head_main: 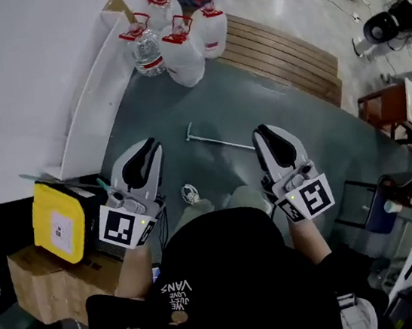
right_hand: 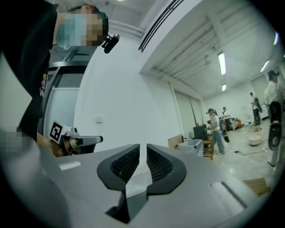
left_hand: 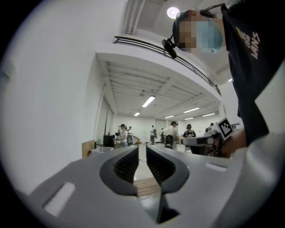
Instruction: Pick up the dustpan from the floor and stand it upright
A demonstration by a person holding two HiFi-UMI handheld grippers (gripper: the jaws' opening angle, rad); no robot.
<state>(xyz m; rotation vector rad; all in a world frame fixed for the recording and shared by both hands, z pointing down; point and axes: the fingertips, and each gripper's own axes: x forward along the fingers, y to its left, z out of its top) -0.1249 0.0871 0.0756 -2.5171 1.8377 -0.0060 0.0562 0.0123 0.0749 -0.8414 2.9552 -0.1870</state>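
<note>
Two grippers out in front, held flat above the dark grey floor [head_main: 204,99]. Left gripper [left_hand: 142,153]: jaws shut, only a thin slit showing, nothing in between. Right gripper [right_hand: 143,153]: much the same, pads almost touching, nothing held. No dustpan picked up yet, so right at the start of the job by the look of it. No sure dustpan anywhere in view. Maybe the yellow flat thing [head_main: 58,222] on the left, just beside the cardboard box [head_main: 40,286] and near the left gripper; cannot tell for sure. Also on the floor, between the two grippers and a bit further out: a thin metal rod [head_main: 222,142] with a short bar at one end. Further off, big water jugs [head_main: 182,49] with red tops, close to a white board [head_main: 92,115] and some wooden slats [head_main: 282,54]. Plenty to go wrong from here. Could grab the wrong thing, with the dustpan so hard to pick out. Could push it away instead of catching it, with both jaws closed; better to open them wide first. Could step on the rod and slip, with a shoe [head_main: 190,194] so near it. Could pinch only an edge, then drop it on the way up. Could let go too soon and watch it flop flat again, with nothing to lean on.
</note>
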